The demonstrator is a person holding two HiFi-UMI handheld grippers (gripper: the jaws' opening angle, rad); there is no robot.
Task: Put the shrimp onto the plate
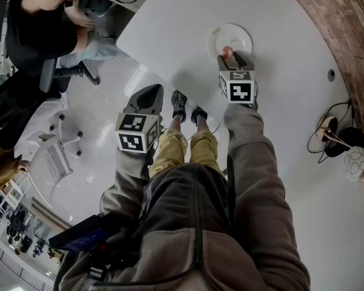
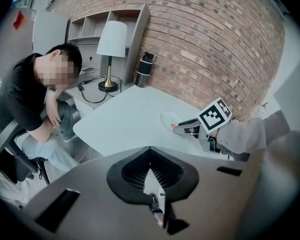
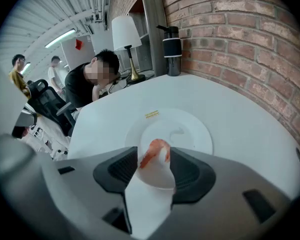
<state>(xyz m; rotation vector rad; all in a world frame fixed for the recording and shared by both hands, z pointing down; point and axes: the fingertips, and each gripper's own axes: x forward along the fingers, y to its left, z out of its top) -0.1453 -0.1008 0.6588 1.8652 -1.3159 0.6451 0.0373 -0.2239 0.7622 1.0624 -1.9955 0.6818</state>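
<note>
Right tongs (image 3: 155, 151): jaws apart, tilted down over the plate (image 3: 192, 129). The shrimp (image 3: 150, 156) sits between the tips, above the plate's near rim; whether it rests on the plate or a jaw still touches it cannot be told.

Left tongs (image 2: 151, 171): tips together with only a thin slit behind them, nothing held. They hang off the counter (image 1: 279, 132), out past its near edge and above the floor.

The plate lies a little in from that near edge. A black bottle (image 3: 172, 44) stands at the counter's far end by the brick wall (image 3: 240, 39). A seated person (image 1: 42, 23) leans forward beyond the far corner.
</note>
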